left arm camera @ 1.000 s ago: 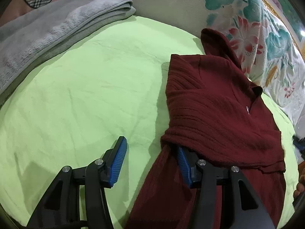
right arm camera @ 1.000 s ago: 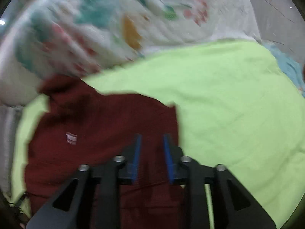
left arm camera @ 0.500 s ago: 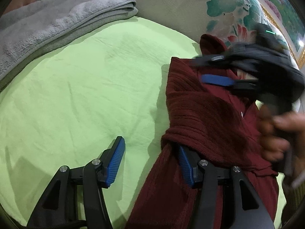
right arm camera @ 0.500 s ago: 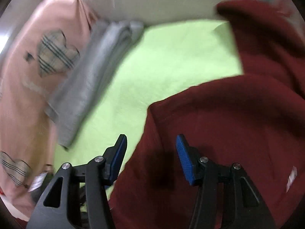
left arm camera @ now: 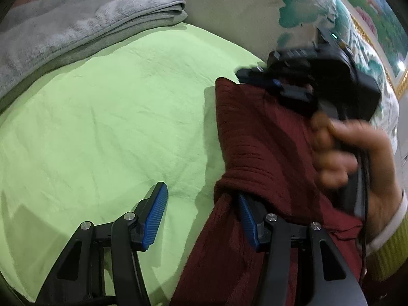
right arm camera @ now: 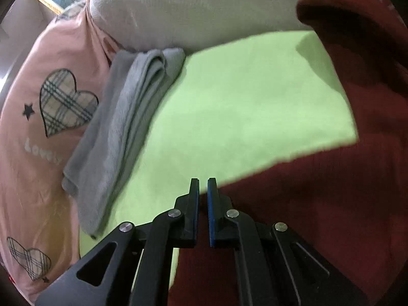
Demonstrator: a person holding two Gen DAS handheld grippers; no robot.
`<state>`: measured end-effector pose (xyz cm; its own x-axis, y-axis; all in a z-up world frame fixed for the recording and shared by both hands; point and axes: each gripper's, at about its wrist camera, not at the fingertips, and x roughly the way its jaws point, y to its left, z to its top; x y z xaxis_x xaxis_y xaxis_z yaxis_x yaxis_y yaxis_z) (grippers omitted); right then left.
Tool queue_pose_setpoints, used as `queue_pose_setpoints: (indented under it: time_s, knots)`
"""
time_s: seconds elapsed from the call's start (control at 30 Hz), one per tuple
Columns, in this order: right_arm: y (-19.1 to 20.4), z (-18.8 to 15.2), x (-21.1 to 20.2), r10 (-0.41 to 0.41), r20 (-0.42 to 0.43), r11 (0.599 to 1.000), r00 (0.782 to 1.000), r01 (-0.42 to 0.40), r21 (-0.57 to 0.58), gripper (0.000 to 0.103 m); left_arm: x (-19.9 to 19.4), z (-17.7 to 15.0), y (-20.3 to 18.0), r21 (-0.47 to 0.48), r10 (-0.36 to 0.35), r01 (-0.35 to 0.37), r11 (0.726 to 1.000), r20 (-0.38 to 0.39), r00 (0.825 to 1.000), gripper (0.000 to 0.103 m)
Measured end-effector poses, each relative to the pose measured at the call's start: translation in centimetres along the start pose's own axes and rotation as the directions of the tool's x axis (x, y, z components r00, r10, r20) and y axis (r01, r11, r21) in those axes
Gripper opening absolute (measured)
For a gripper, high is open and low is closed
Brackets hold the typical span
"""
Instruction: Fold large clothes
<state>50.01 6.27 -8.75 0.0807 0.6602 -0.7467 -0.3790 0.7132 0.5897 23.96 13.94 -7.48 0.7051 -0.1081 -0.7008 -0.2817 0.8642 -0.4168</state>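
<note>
Currently, sweater [left arm camera: 267, 132]: dark red ribbed knit, lying partly folded on green sheet [left arm camera: 114, 117], right side of the bed.
Fabric: soft, limp, fairly thick; judged light to moderate in weight, drapes and stretches when lifted, not slippery.
Left gripper [left arm camera: 201, 211]: jaws wide apart, one finger tucked under a sweater fold, nothing clamped.
Right gripper [right arm camera: 202, 204]: jaws nearly together at the sweater's far edge; whether cloth is pinched between them, cannot tell.
Hold: best taken at hem corners or a folded edge, both layers pinched.
Risk: single-layer pinch lets the fold sag open.
Nearby: grey towel [right arm camera: 122, 117], pink bedding [right arm camera: 38, 132].
</note>
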Motion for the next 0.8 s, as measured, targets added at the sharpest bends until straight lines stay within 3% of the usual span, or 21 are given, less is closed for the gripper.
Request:
queue_pose_setpoints:
  time_s: [0.1,0.2,0.27,0.33,0.4,0.43,0.53,0.6,0.7,0.8]
  knots:
    - [-0.1,-2.4,-4.0,-0.065,0.058,0.997,0.996,0.068,-0.048,0.011,-0.4,0.1,0.5,-0.022,-0.023,0.022,1.0,-0.006,1.0,0.055]
    - [-2.4,-5.0,-8.9,-0.088,0.12,0.996,0.989,0.085,0.029,0.015,-1.2,0.3,1.0,-0.034,-0.049,0.048,0.998,-0.02,0.999,0.055]
    - [-4.3,-7.3,-12.4,-0.147,0.172,0.987,0.974,0.134,0.085,0.019,-2.0,0.4,0.9,-0.022,-0.062,0.061,0.998,-0.019,0.998,0.055]
    - [-7.2,-10.6,-17.0,-0.269,0.233,0.957,0.934,0.233,0.172,0.027,-3.1,0.4,0.5,-0.007,-0.069,0.069,0.998,-0.011,0.998,0.055]
    - [-10.2,-13.8,-21.6,-0.391,0.271,0.909,0.88,0.323,0.263,0.038,-3.6,1.2,0.0,0.0,-0.077,0.077,0.997,-0.005,0.997,0.055]
    - [-11.8,-15.5,-23.9,-0.465,0.271,0.869,0.843,0.375,0.323,0.038,-3.6,1.6,-0.3,0.0,-0.078,0.078,0.997,-0.006,0.997,0.055]
    - [-15.6,-18.8,-28.4,-0.568,0.247,0.785,0.785,0.427,0.449,0.038,-2.9,2.8,-1.3,0.019,-0.047,0.047,0.999,-0.013,0.999,0.055]
    - [-17.2,-19.8,-29.2,-0.588,0.221,0.76,0.778,0.436,0.482,0.038,-1.8,3.7,-2.3,0.045,-0.005,0.005,0.999,-0.012,1.0,0.055]
    - [-18.2,-20.0,-28.4,-0.568,0.198,0.777,0.798,0.441,0.45,0.038,-0.3,4.4,-3.0,0.058,0.018,-0.015,0.998,-0.037,0.999,0.055]
    - [-18.1,-19.5,-26.2,-0.593,0.144,0.77,0.793,0.504,0.392,0.036,1.3,4.9,-3.1,0.048,0.028,-0.025,0.999,-0.074,0.997,0.055]
